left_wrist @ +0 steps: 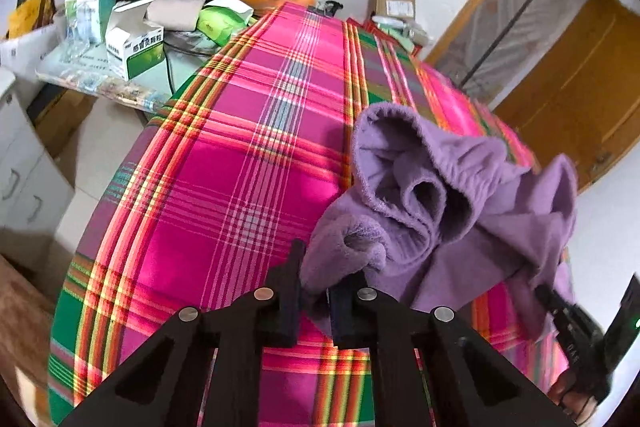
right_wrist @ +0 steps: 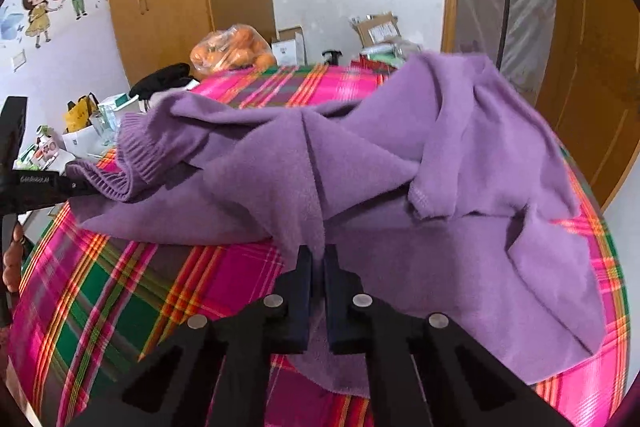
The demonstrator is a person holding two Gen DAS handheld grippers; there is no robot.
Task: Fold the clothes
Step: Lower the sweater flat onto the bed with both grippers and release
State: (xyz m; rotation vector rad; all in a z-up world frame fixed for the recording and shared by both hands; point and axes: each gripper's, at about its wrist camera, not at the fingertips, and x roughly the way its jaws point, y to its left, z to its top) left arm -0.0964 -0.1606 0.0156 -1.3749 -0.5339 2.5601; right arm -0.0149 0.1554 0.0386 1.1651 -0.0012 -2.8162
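— Purple fleece garment (right_wrist: 400, 167) lies crumpled on a pink plaid cloth (left_wrist: 224, 163), filling the centre and right of both views. What holds it?

— At lower centre of its own view, the left gripper (left_wrist: 314, 291) is clamped on a bunched corner. The right gripper (right_wrist: 318, 267), also lower centre, has its jaws nearly touching, pinching a fold of the same garment.
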